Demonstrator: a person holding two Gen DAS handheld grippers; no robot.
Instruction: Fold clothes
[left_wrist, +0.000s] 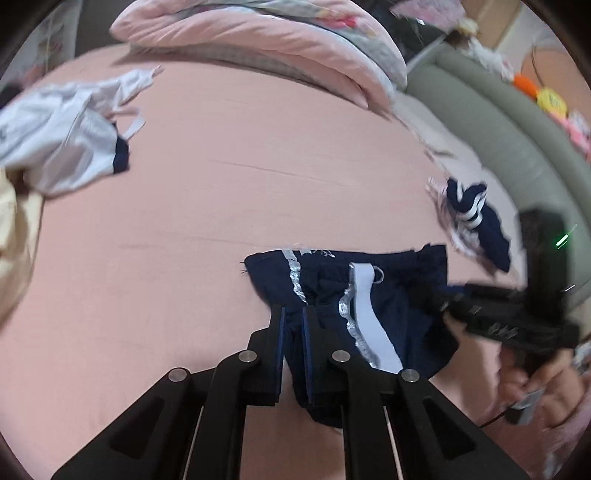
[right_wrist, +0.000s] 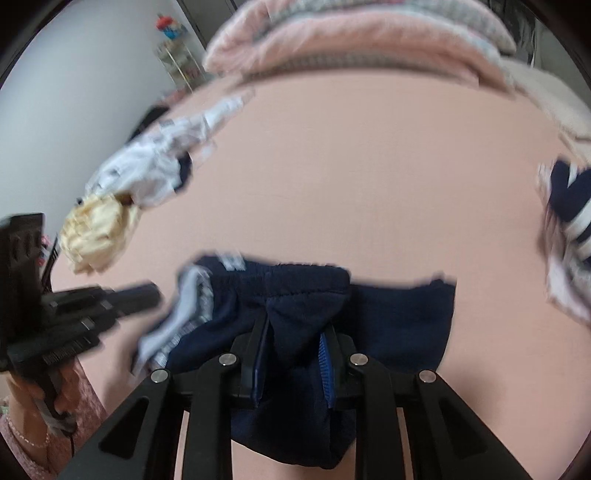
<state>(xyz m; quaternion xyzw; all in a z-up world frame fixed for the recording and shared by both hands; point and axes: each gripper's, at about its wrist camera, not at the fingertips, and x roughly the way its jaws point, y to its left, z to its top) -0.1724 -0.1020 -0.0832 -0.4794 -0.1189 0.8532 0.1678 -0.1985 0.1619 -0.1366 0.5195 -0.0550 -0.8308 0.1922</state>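
Two black grippers: the left gripper (left_wrist: 292, 314) and the right gripper (right_wrist: 295, 328). Four loose garments on one pink bed (left_wrist: 229, 206): one navy garment (left_wrist: 391, 295) with white trim, one white garment (left_wrist: 62, 147), one cream garment (right_wrist: 92, 232), and one navy striped garment (left_wrist: 476, 221). One folded pink quilt (left_wrist: 258, 40).
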